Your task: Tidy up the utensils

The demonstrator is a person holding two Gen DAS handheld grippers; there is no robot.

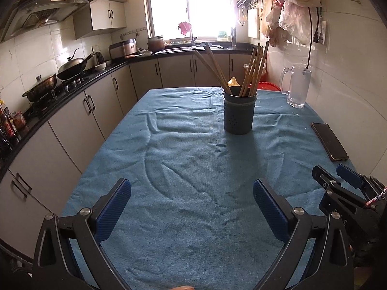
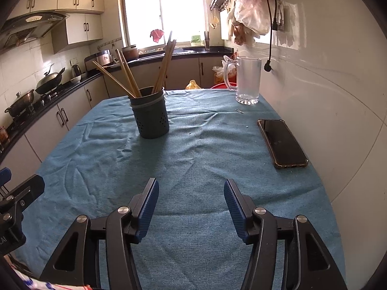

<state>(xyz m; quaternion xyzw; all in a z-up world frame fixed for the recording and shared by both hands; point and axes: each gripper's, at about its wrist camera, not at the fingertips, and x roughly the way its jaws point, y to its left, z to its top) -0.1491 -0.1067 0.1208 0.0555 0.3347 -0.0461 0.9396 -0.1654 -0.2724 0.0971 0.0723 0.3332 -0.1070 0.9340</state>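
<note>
One dark blue perforated plastic utensil holder [image 2: 150, 115] stands on one blue cloth-covered table [image 2: 193, 169]. In it, roughly eight long wooden chopsticks [image 1: 251, 72]; the exact number is hard to tell. One clear glass handled mug [image 2: 248, 79], one black slab phone [image 2: 281, 142].

No legible text or labels anywhere.

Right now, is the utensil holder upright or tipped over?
Upright. The utensil holder stands flat on the blue cloth, its rim on top, with the chopsticks leaning out of it.
</note>
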